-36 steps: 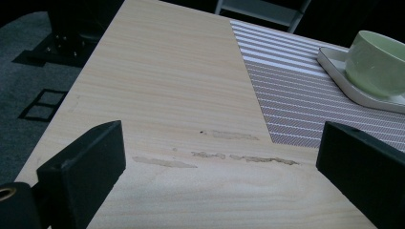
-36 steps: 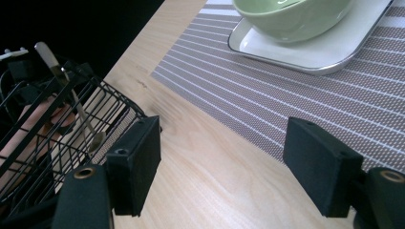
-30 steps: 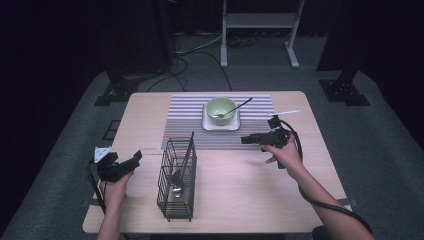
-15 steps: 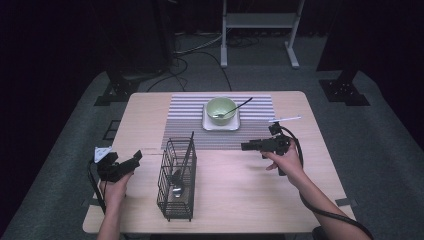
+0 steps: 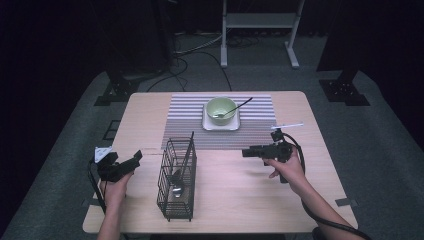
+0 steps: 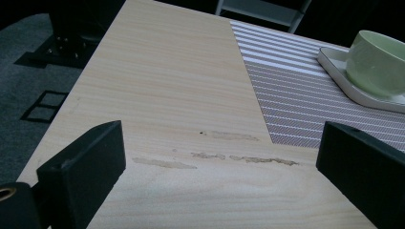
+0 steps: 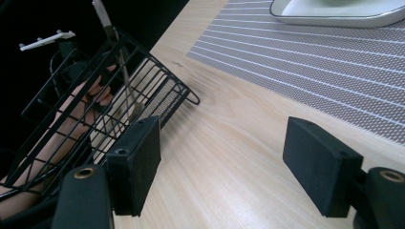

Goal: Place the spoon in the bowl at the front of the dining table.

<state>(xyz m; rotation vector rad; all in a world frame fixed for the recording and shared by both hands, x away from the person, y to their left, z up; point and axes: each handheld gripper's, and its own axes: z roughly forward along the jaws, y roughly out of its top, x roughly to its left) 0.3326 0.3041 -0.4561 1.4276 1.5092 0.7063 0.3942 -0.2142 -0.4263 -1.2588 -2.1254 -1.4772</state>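
Sliding toward wire basket (image 5: 176, 182) | right hand-held gripper (image 5: 248, 152) agape, empty | left hand-held gripper (image 5: 136, 158) unmoved, agape

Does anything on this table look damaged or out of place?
Only small things: pale scuffed patches mar the light wooden tabletop beside the striped placemat. A dark-handled spoon leans in the green bowl.

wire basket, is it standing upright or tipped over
Upright. The wire basket stands on its base on the table, open top up, with a spoon inside.
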